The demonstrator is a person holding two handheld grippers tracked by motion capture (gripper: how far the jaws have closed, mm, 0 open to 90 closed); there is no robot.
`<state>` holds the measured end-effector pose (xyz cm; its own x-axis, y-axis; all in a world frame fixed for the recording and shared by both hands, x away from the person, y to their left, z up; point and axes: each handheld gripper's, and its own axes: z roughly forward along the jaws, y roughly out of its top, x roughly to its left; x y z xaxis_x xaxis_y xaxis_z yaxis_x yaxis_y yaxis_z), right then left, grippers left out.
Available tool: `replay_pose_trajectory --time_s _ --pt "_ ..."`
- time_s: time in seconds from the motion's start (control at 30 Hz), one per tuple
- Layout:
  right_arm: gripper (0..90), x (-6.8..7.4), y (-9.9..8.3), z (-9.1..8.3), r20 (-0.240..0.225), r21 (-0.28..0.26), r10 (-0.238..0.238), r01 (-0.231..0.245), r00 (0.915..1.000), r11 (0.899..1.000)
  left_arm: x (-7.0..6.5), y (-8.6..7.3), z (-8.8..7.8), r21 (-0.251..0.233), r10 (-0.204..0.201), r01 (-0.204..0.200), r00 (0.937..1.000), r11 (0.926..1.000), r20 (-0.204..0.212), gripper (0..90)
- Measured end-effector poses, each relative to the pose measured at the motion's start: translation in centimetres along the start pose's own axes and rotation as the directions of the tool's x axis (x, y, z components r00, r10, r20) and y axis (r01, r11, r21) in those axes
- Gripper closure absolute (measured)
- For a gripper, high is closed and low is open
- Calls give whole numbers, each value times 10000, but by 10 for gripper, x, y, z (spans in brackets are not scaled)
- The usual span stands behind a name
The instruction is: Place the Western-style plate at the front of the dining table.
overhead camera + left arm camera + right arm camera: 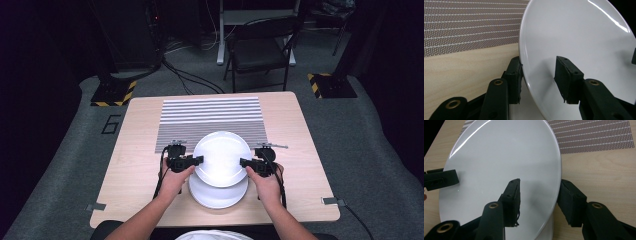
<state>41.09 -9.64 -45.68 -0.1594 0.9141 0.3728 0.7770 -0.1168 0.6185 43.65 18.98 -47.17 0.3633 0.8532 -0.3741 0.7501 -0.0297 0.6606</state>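
High view: L gripper (198, 160) & R gripper (244, 162) clamp top plate (222, 159) rims, forearms angled inward

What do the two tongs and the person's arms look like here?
Both tongs, left and right, are black, with two flat rectangular pads on hinged links with brass-coloured rivets. A black cable trails from each. The forearms are bare, no sleeves in view.

Black fingers (567, 80) with brass-ringed pivots are noted, lower frame; black cables trail; forearms are bare, unsleeved.
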Motion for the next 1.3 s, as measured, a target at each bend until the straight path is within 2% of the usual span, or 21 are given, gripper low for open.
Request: replay_pose_trajectory --time_s 0.23,0.27,0.77,0.97,1.1,1.3 --pt "533 4 7 4 94 35 -120 120 9999 9999 5 3 -1 -57 -95 95 10000 9999 15 575" --pt "532 4 8 5 135 -33 -292 293 9995 9996 5 3 -1 -109 -206 207 9998 9997 37 575" --pt "533 6 16 14 112 101 -268 267 9996 9996 10 13 -1 -163 -261 261 9996 9995 -46 577" --pt "533 7 20 16 101 -7 -329 329 9994 9995 11 19 -2 -182 -197 196 9998 9996 -46 577" --pt "533 9 24 16 57 4 -305 305 9995 9995 13 23 -3 -238 -350 350 9994 9991 11 579" --pt "533 12 30 16 36 -60 -370 371 9993 9993 14 28 -5 -329 -324 323 9995 9989 -44 579"
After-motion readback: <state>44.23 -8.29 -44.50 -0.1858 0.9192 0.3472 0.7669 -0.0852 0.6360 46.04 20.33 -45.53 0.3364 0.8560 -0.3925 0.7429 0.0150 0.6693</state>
